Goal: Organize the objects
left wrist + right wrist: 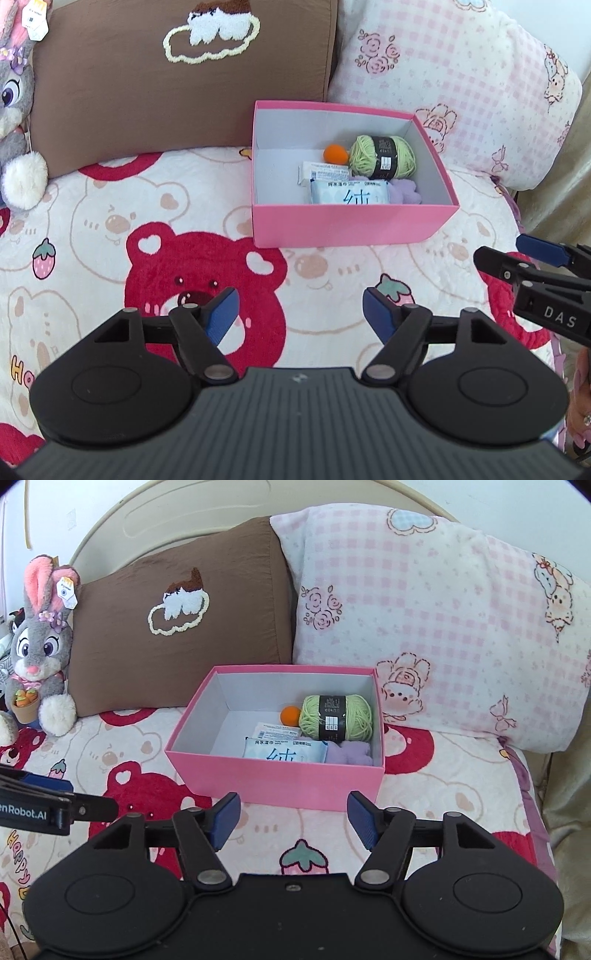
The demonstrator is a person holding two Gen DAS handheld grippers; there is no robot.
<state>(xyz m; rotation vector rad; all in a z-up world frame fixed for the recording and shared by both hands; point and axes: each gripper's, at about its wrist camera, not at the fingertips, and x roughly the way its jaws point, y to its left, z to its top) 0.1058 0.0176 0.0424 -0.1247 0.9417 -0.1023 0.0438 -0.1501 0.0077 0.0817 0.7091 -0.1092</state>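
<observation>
A pink box (pixel 347 225) (pixel 280 779) stands open on the bear-print blanket. Inside it lie a green yarn ball (pixel 382 155) (pixel 336 716), a small orange ball (pixel 335 152) (pixel 290 715), a wipes pack (pixel 349 194) (pixel 284 753), a smaller white packet (pixel 323 171) (pixel 277 731) and a purple fluffy item (pixel 404 192) (pixel 351 755). My left gripper (pixel 299 306) (pixel 92 795) hovers open over the blanket, short of the box's front left. My right gripper (pixel 293 808) (pixel 498 248) is open just before the box's front wall. Neither holds anything.
A brown pillow (pixel 177 627) and a pink checked pillow (pixel 424 620) lean against the headboard (pixel 177 513) behind the box. A grey plush rabbit (pixel 40 653) sits at the far left. The blanket (pixel 110 229) ends at the bed's right edge.
</observation>
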